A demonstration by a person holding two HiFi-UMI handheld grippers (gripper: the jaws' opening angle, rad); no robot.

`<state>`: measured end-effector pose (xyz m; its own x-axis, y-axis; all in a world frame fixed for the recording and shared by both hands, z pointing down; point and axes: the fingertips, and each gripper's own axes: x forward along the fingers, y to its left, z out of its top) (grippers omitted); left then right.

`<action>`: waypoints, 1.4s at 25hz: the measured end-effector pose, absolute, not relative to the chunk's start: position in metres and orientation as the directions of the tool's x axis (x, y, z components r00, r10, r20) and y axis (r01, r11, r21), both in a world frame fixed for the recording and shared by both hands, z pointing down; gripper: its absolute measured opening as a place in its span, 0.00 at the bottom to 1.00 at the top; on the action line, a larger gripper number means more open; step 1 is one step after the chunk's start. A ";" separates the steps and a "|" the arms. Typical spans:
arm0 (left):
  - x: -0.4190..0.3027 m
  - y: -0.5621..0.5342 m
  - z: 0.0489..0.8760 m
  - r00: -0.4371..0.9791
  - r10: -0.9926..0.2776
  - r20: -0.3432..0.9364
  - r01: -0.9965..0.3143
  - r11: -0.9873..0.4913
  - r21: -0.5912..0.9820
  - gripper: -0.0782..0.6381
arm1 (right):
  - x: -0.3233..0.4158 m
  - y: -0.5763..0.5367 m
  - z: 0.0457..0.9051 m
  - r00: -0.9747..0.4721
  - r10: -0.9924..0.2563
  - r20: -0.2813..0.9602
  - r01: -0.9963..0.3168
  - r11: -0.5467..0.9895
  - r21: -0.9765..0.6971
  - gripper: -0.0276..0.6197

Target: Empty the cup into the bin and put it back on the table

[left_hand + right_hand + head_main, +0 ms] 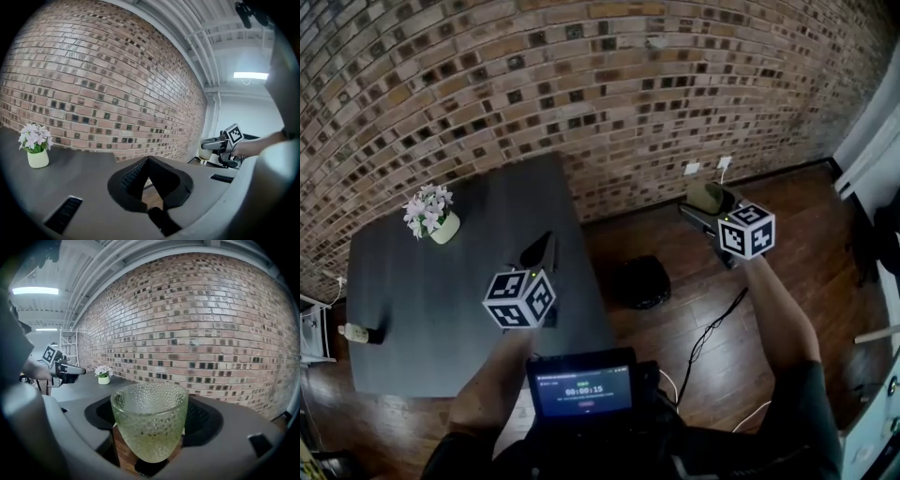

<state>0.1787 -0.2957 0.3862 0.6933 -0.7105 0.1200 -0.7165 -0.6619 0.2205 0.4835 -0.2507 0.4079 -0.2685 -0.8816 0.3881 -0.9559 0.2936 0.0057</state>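
Pinching the glass cup (150, 420) in our right tool (707, 201) above the floor (666, 333) beside the counter (412, 309), we hold our left tool (149, 161) pressed together over the counter's edge, a flower pot (432, 216) beyond it, and a dark round thing (639, 281), perhaps the bin, sits on the floor between.

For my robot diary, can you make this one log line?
right gripper: shut on cup, upright, above floor | left gripper: shut, empty | bin: on floor

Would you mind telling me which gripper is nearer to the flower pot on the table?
Left. The left gripper is over the table, right of the flower pot; the right gripper, holding the cup, is farther right, above the floor.
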 end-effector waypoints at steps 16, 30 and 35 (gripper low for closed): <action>0.192 -0.323 0.403 0.719 -0.683 0.132 -0.687 -0.669 0.282 0.10 | 0.533 -0.286 0.420 -0.105 -0.819 0.565 -0.907 0.312 0.284 0.66; 0.197 -0.337 0.409 0.721 -0.677 0.149 -0.689 -0.674 0.268 0.10 | 0.544 -0.291 0.442 -0.030 -0.734 0.679 -0.824 0.402 0.398 0.66; 0.196 -0.337 0.409 0.717 -0.681 0.149 -0.693 -0.673 0.258 0.10 | 0.543 -0.291 0.449 -0.027 -0.692 0.721 -0.788 0.459 0.411 0.66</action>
